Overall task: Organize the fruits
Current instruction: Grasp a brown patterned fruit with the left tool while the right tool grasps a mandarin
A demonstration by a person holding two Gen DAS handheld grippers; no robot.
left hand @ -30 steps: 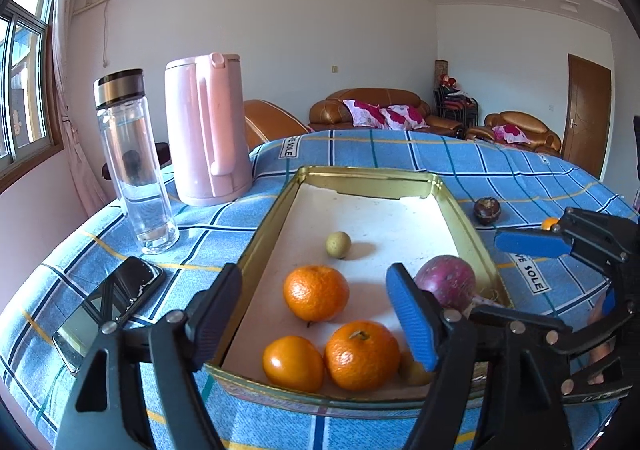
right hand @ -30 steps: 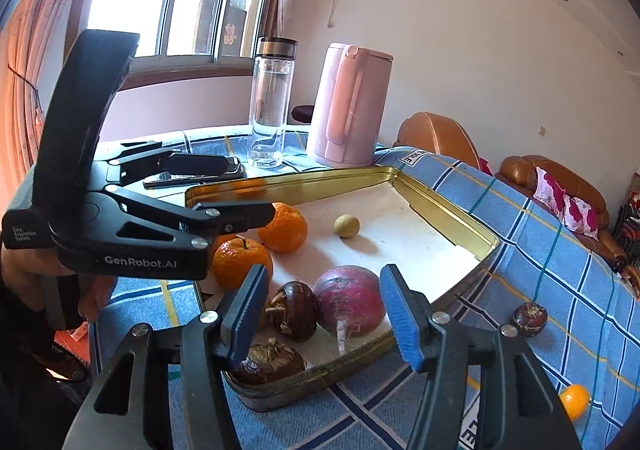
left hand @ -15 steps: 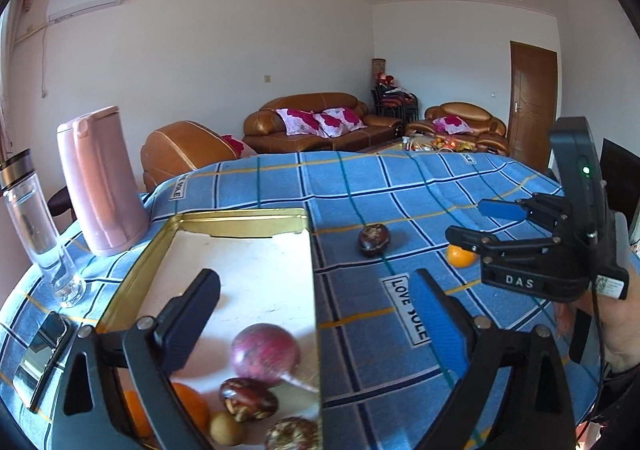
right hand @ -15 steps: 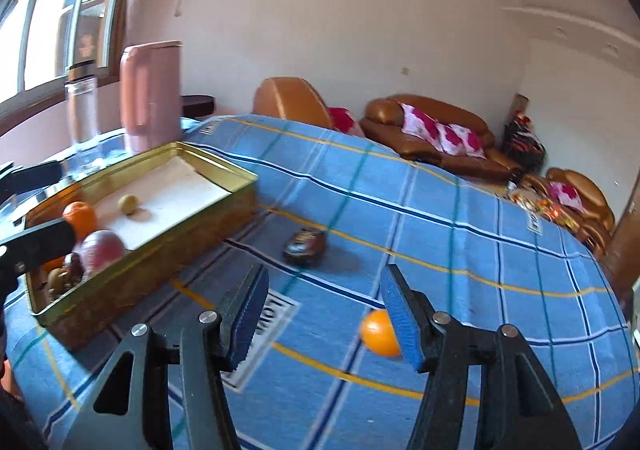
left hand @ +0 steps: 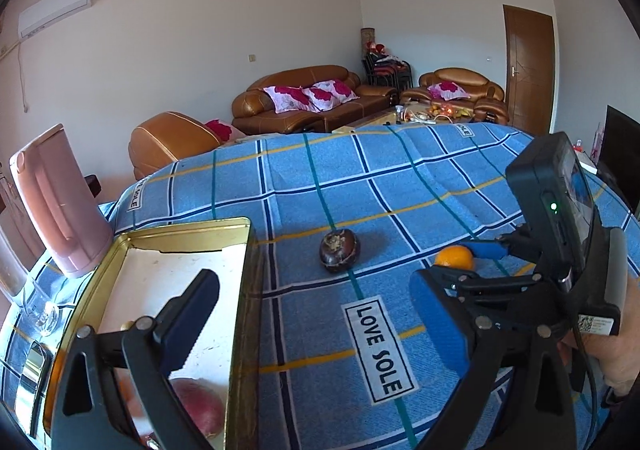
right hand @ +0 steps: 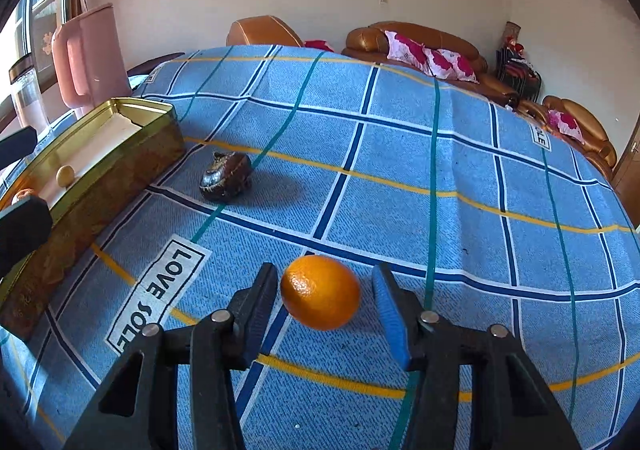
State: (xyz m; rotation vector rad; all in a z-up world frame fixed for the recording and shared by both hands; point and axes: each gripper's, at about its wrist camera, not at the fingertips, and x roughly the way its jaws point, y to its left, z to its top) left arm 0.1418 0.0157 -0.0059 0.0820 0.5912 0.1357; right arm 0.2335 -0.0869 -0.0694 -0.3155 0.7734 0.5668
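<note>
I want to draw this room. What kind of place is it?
Most likely a home living room: brown leather sofas with flowery cushions, a wall air conditioner, and a table under a blue checked cloth.

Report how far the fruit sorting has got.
Done: several fruits already lie in the gold tin. In hand: the right gripper is closing around the orange on the cloth, pads not yet touching. Left: that orange and the dark brown fruit still outside; left gripper open, empty.
</note>
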